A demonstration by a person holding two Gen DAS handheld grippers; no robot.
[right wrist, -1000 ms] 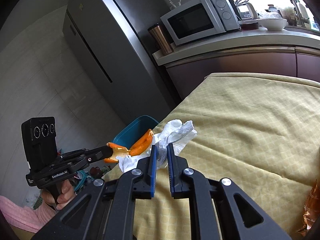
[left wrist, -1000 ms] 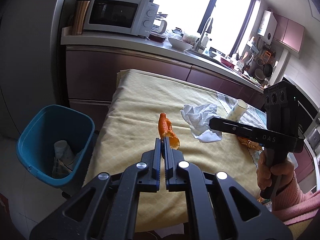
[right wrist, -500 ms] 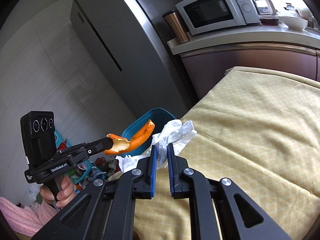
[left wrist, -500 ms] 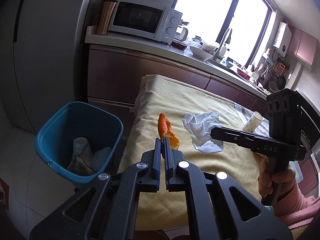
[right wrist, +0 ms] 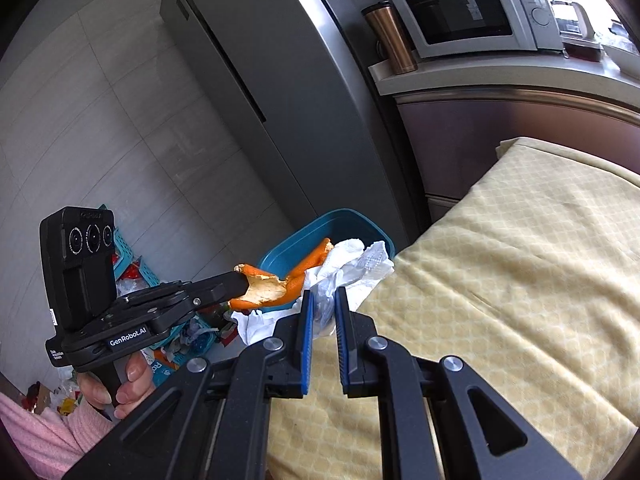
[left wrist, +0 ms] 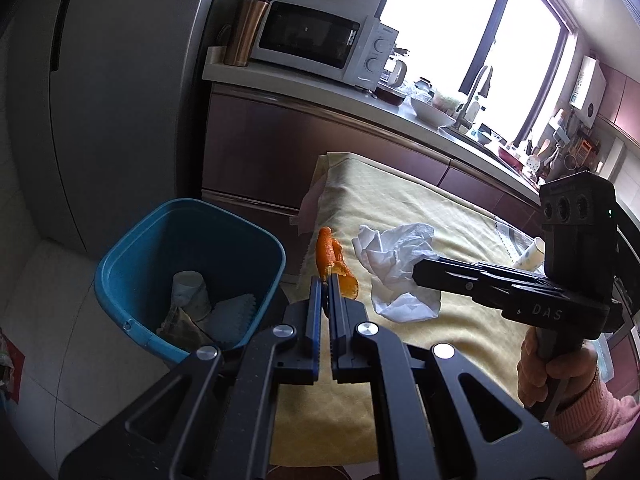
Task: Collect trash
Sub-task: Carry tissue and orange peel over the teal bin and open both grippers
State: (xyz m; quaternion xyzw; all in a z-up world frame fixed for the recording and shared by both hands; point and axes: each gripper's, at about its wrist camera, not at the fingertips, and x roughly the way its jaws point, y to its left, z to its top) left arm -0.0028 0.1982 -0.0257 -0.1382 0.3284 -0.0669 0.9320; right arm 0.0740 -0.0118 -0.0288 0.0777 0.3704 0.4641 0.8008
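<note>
Orange peel point(left wrist: 330, 258) sticks out of the left gripper point(left wrist: 325, 280), whose jaws are pinched right down on its lower end; the strip's long axis runs on from the fingertips, up and away. In the right wrist view the same peel point(right wrist: 266, 290) reaches out toward the bin point(right wrist: 344, 220). White tissue point(right wrist: 346, 268) is bunched between the right gripper's point(right wrist: 322, 306) blue pads point(right wrist: 306, 340), which stand only a little apart and press on the wad, most of it spilling forward beyond the tips.

Both loads hang at the table's point(left wrist: 452, 216) near left corner, where the yellow cloth point(right wrist: 520, 260) drops off. The blue bin point(left wrist: 120, 272) stands on the floor just beyond that edge, left of the table and lower than both grippers, with a paper cup point(left wrist: 190, 292) and other scraps already in it.

What counts for the drop is this: the bin mouth lies left of and below the left jaws, and the peel looks not yet over the rim. The left hand is the nearer to the bin; the right, with the tissue, is over the table edge, so it has farther to carry. Another cup point(left wrist: 530, 256) lies on the table behind the right gripper point(left wrist: 424, 274).
</note>
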